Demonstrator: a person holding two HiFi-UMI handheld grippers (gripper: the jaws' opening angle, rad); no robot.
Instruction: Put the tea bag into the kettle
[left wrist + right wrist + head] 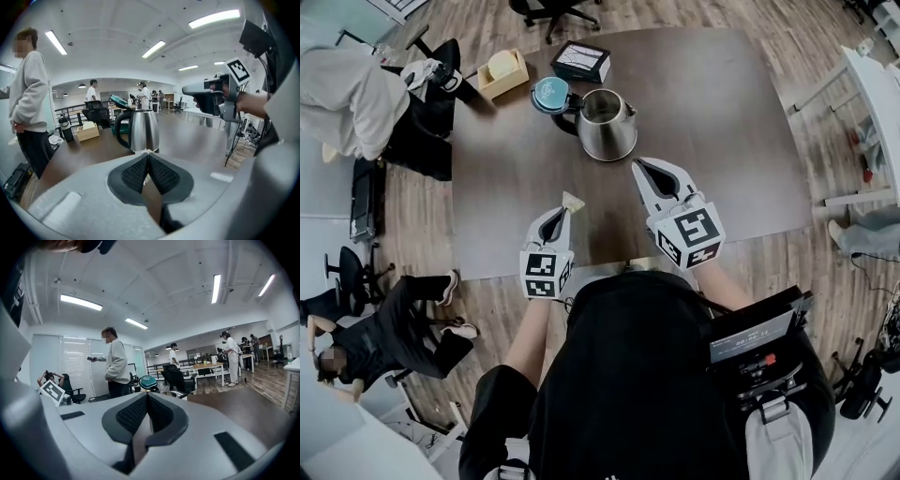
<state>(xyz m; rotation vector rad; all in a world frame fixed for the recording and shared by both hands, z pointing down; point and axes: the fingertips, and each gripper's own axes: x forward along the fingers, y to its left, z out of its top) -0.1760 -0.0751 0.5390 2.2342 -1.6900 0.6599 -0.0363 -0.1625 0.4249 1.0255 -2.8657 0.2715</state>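
A steel kettle [607, 123] stands on the dark table [741, 141] with its teal lid [551, 94] flipped open to the left. My left gripper [565, 210] hangs over the table's near edge, shut on a small beige tea bag [573, 201] that pokes out past its tip. In the left gripper view the kettle [143, 130] stands straight ahead, beyond the shut jaws [148, 154], with a pale sliver of the tea bag [147, 151] at their tip. My right gripper [636, 166] is shut with nothing in it, just right of and nearer than the kettle; its own view shows the teal lid [149, 382] ahead.
A wooden box [502, 73] with a pale roll and a black box [580, 61] sit at the table's far side. A person in a grey top [342, 94] stands at the left by office chairs. Another person [384, 328] sits on the floor near left.
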